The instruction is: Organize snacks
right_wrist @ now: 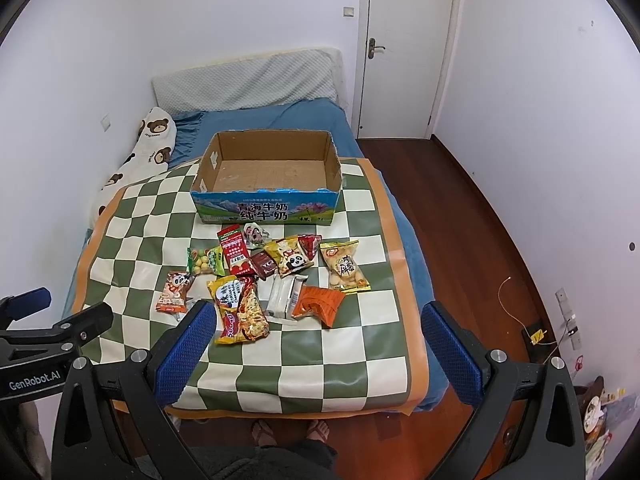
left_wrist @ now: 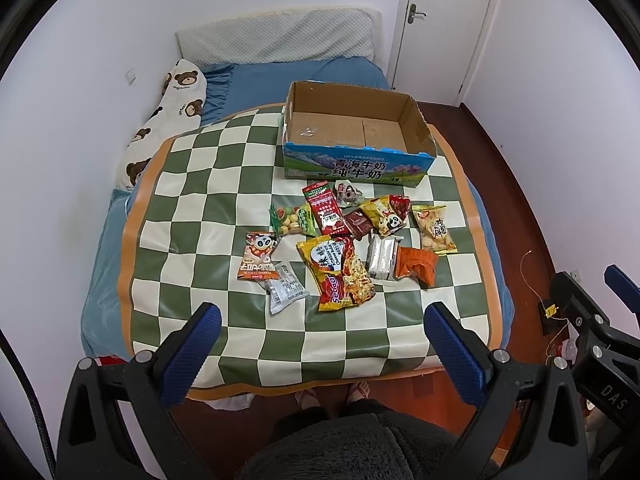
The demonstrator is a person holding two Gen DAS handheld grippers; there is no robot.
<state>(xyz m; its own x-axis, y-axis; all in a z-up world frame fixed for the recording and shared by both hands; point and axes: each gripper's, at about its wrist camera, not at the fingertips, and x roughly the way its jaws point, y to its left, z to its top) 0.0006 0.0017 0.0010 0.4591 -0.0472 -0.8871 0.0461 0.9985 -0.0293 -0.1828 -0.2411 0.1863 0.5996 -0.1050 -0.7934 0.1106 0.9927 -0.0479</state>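
Several snack packets lie loose on a green-and-white checkered mat [left_wrist: 208, 208] [right_wrist: 360, 344] on a bed. Among them are a yellow-red noodle pack [left_wrist: 340, 276] [right_wrist: 240, 312], an orange packet [left_wrist: 416, 266] [right_wrist: 318, 304], a panda packet [left_wrist: 258, 256] [right_wrist: 174, 292] and a biscuit bag [left_wrist: 434, 228] [right_wrist: 344, 266]. Behind them stands an empty cardboard milk box [left_wrist: 356, 162] [right_wrist: 266, 210], open at the top. My left gripper [left_wrist: 322, 320] and right gripper [right_wrist: 318, 318] hover open above the mat's near edge, holding nothing.
A bear-print pillow [left_wrist: 168, 120] [right_wrist: 148, 144] lies along the left wall and a grey headboard cushion [left_wrist: 276, 38] at the back. A white door [right_wrist: 408, 48] stands beyond the bed. Red wooden floor [right_wrist: 472, 216] runs along the right. The person's sandalled feet [right_wrist: 292, 430] stand at the bed's foot.
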